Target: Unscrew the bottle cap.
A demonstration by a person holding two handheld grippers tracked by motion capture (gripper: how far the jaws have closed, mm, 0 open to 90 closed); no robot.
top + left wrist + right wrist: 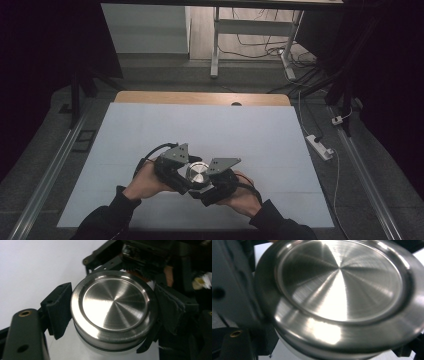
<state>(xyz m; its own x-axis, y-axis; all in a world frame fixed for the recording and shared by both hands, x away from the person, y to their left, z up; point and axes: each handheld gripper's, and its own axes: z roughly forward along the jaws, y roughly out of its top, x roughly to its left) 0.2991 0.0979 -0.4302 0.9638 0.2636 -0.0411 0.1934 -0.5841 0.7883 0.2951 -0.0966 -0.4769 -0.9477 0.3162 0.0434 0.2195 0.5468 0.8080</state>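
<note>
A white bottle with a brushed steel lid [197,173] stands upright near the front of the white table [150,130], between both hands. The left gripper [113,315] clamps its jaws on the steel lid. The right gripper [212,186] grips the bottle too, jaws closed against it.

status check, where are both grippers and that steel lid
Left gripper shut on the steel lid, jaws clamping its rim. Right gripper shut on the white body below the lid. White mat around them bare.
</note>
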